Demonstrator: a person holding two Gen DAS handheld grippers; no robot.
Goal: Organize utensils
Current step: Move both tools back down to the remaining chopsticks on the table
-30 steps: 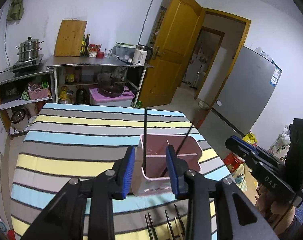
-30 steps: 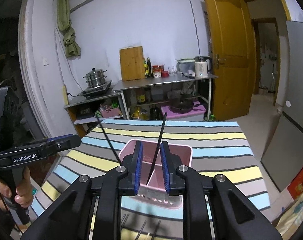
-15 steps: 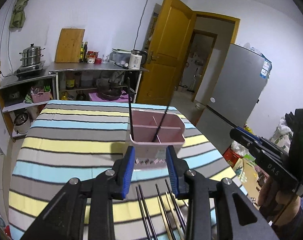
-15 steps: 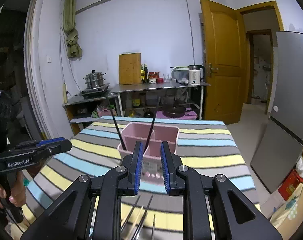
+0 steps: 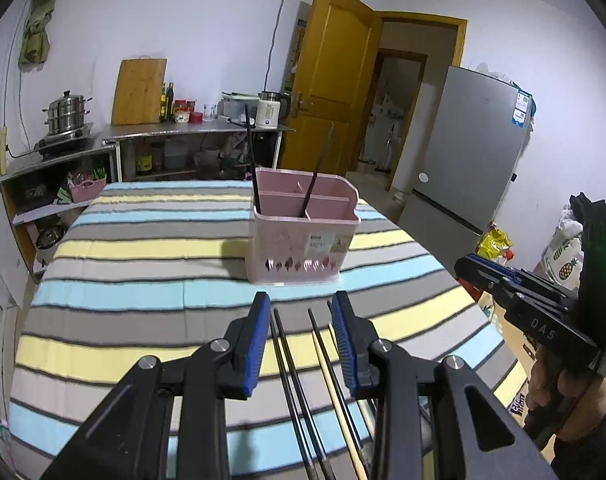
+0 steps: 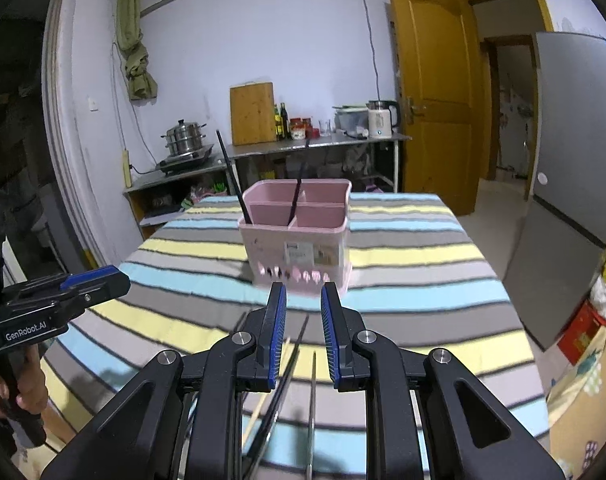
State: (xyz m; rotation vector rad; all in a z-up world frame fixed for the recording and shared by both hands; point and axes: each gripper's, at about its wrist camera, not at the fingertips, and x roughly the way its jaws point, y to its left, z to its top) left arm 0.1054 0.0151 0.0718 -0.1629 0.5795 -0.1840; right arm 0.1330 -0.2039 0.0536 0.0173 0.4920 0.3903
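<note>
Left wrist view: the left gripper (image 5: 301, 334) hangs with jaws parted and nothing between the pads. Below it several thin black chopsticks (image 5: 293, 376) and one pale wooden chopstick (image 5: 339, 396) lie loose on the striped cloth-covered table (image 5: 143, 248), pointing toward the pink plastic compartmented utensil holder (image 5: 305, 240) standing further back. Two dark sticks already stand tilted in its compartments. The loose sticks are judged light, stiff and smooth, so liable to roll or pivot in the pads; grip one stick near mid-length, across its axis. The cloth is soft and may give under a downward press. The right gripper (image 5: 483, 274) hovers at the right edge of the table, held by a hand (image 5: 543, 384).

Right wrist view: the right gripper (image 6: 301, 320) also stands parted and empty, above the near ends of the chopsticks. Behind the table are a steel counter (image 6: 315, 144) with a white kettle (image 6: 381, 120), a yellow door (image 6: 431, 92) and a grey refrigerator (image 6: 571, 140).
</note>
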